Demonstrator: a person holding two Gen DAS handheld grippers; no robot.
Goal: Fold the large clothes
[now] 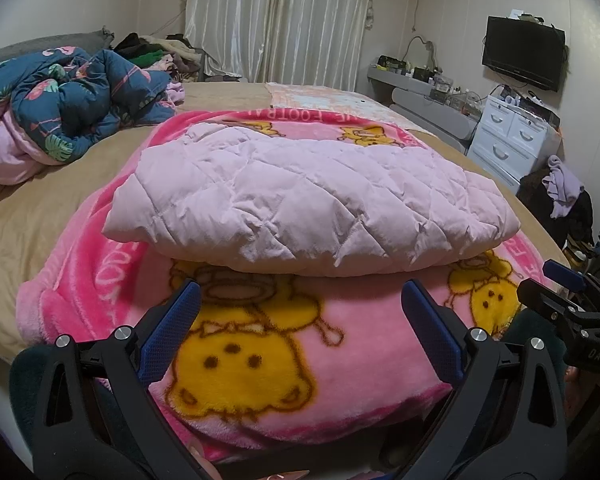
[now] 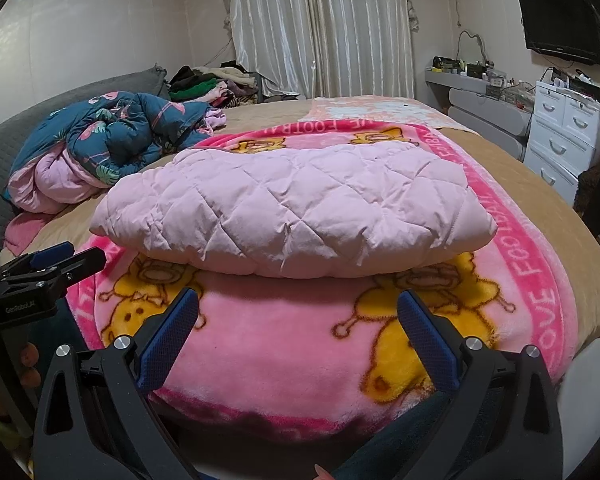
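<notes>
A pale pink quilted garment (image 1: 300, 196) (image 2: 288, 208) lies folded into a thick rectangle on a pink fleece blanket (image 1: 260, 344) (image 2: 276, 344) with yellow cartoon figures, spread on the bed. My left gripper (image 1: 300, 304) stands open just in front of the bundle's near edge, nothing between its blue pads. My right gripper (image 2: 298, 308) is open too, at the same distance from the bundle and empty. Each gripper shows at the edge of the other's view: the right gripper (image 1: 560, 288), the left gripper (image 2: 56, 264).
A crumpled blue floral quilt (image 1: 76, 108) (image 2: 120, 136) with pink lining lies at the bed's left. A clothes pile (image 2: 212, 80) sits behind it near the curtains. At the right stand a white drawer chest (image 1: 512, 136) (image 2: 564, 128), a grey shelf and a wall TV (image 1: 524, 54).
</notes>
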